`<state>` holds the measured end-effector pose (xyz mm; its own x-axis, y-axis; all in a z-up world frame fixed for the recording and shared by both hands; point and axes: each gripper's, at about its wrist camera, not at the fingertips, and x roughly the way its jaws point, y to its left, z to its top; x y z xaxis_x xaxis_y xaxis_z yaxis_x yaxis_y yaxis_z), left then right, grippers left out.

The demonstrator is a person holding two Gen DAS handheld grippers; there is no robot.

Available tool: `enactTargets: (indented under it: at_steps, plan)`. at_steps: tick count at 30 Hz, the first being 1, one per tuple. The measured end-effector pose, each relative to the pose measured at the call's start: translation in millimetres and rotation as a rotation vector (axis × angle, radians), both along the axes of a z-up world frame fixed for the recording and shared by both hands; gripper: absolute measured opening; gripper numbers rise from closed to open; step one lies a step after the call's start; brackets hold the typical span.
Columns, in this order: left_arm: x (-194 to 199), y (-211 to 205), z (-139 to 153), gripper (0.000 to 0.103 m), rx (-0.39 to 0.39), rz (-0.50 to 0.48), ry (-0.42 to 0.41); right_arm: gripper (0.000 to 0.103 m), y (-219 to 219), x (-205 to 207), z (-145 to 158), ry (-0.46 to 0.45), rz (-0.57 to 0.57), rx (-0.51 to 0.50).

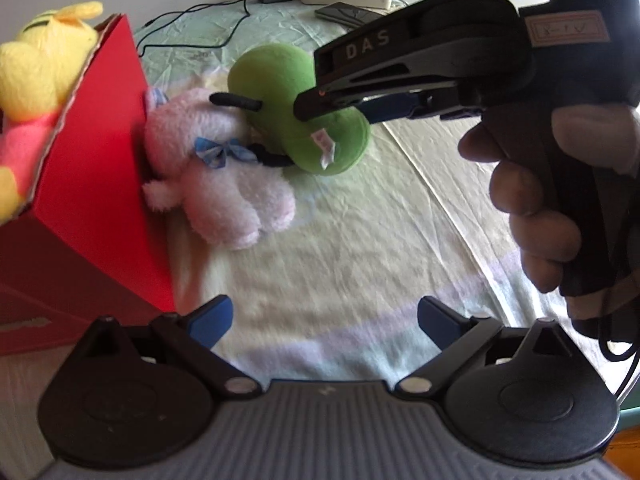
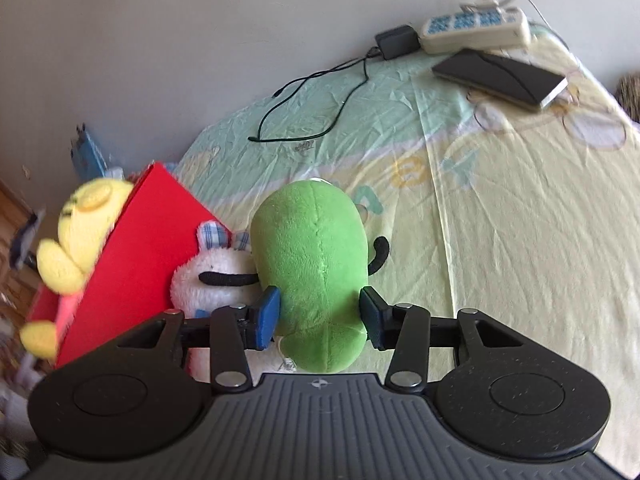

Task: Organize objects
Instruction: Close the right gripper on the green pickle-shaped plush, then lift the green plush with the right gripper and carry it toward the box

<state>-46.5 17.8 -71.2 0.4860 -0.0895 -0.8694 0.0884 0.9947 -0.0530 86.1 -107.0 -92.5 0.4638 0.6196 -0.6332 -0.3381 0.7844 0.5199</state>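
Observation:
A green plush toy [image 2: 312, 248] lies on a pale printed sheet [image 2: 500, 240]. My right gripper [image 2: 319, 316] is shut on it, a blue pad [image 2: 268, 316] pressing into each side of its narrow lower part. The left wrist view shows the same green plush toy [image 1: 272, 76] with the right gripper [image 1: 320, 108] reaching in from the right, held by a hand [image 1: 532, 200]. A pink-white bunny plush [image 1: 224, 184] leans against a red box [image 1: 100, 160] that holds a yellow plush [image 1: 40, 60]. My left gripper [image 1: 324, 320] hangs open above bare sheet, nothing between its fingers.
At the far edge by the wall lie a white power strip [image 2: 476, 28], a black adapter [image 2: 396, 42] with a loose cable [image 2: 320, 100], and a flat black device [image 2: 504, 76]. The red box [image 2: 148, 240] stands at the sheet's left side.

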Motion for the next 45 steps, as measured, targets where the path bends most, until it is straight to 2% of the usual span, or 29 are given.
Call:
enactTargets:
  at_steps: [6, 9, 17, 22, 24, 26, 27, 29, 34, 37, 41, 45]
  plan:
    - [6, 3, 8, 0.098, -0.059, -0.01, -0.037, 0.04, -41, 1, -19, 0.176, -0.131, 0.209]
    - [12, -2, 17, 0.098, -0.065, -0.029, -0.088, 0.039, -59, -2, -26, 0.218, -0.178, 0.272]
    - [56, -18, 27, 0.098, -0.023, -0.044, -0.218, 0.036, -93, -1, -16, 0.168, -0.237, 0.182]
    - [92, -20, 23, 0.098, -0.118, -0.03, -0.203, 0.039, -121, 2, -10, 0.152, -0.251, 0.297]
    - [105, -23, 21, 0.098, -0.151, -0.041, -0.191, 0.046, -119, 9, -10, 0.163, -0.238, 0.307]
    - [115, -29, 16, 0.097, -0.158, -0.04, -0.165, 0.046, -115, 16, -12, 0.168, -0.227, 0.288]
    - [120, -31, 12, 0.095, -0.161, -0.04, -0.152, 0.046, -114, 18, -13, 0.17, -0.223, 0.289]
    - [126, -34, 7, 0.077, -0.167, -0.042, -0.128, 0.046, -111, 22, -19, 0.193, -0.217, 0.311]
    - [140, -30, -4, 0.072, -0.193, -0.024, -0.085, 0.049, -104, 28, -30, 0.244, -0.199, 0.378]
    - [144, -31, -8, 0.069, -0.178, -0.017, -0.072, 0.053, -96, 32, -34, 0.262, -0.186, 0.4]
    - [145, -27, -7, 0.061, -0.172, 0.0, -0.069, 0.049, -94, 33, -36, 0.266, -0.181, 0.425]
    - [141, -25, -2, 0.06, -0.185, -0.004, -0.064, 0.044, -99, 28, -35, 0.281, -0.166, 0.434]
